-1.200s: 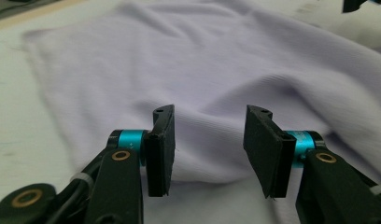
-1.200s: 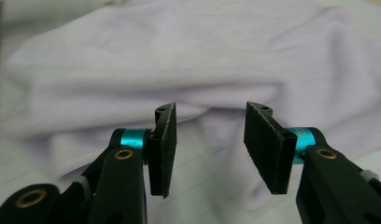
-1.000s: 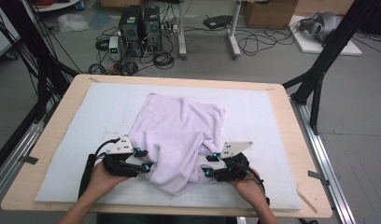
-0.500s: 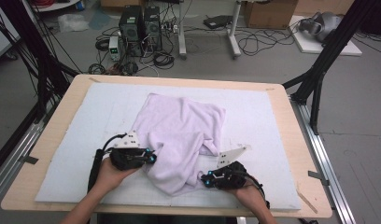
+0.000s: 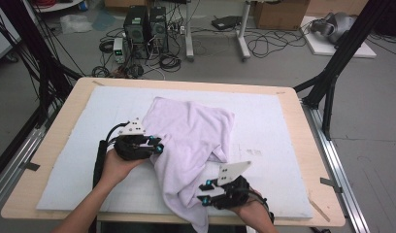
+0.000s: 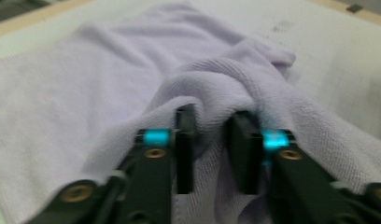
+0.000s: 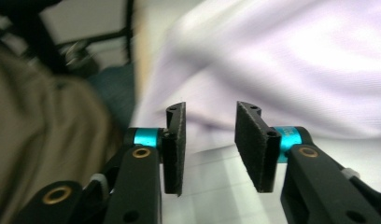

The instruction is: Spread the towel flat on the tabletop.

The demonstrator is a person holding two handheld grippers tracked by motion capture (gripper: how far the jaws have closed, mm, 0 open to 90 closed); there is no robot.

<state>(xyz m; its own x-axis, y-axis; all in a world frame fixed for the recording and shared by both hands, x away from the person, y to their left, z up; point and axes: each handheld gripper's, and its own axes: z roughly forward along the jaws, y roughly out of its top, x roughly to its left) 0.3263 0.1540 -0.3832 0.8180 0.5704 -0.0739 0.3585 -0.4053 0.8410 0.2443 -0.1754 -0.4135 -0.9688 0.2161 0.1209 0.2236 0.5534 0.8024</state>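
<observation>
Your left gripper (image 6: 211, 154) has just been opening, its jaws parted with a towel (image 5: 193, 141) fold between them; the right gripper (image 7: 208, 147) also just spread, empty. That towel, rumpled mid-table, looks soft, light and floppy: pinch a hem corner, not bulk.

Even, diffuse overhead light is seen in the high view; shadows under the lilac towel (image 5: 193, 141) are soft and no glare is noted. Slight softness is found throughout. The left gripper view is mildly blurred, its jaws and far background defocused. The right gripper view is heavily motion-smeared, with cloth washed out bright.
</observation>
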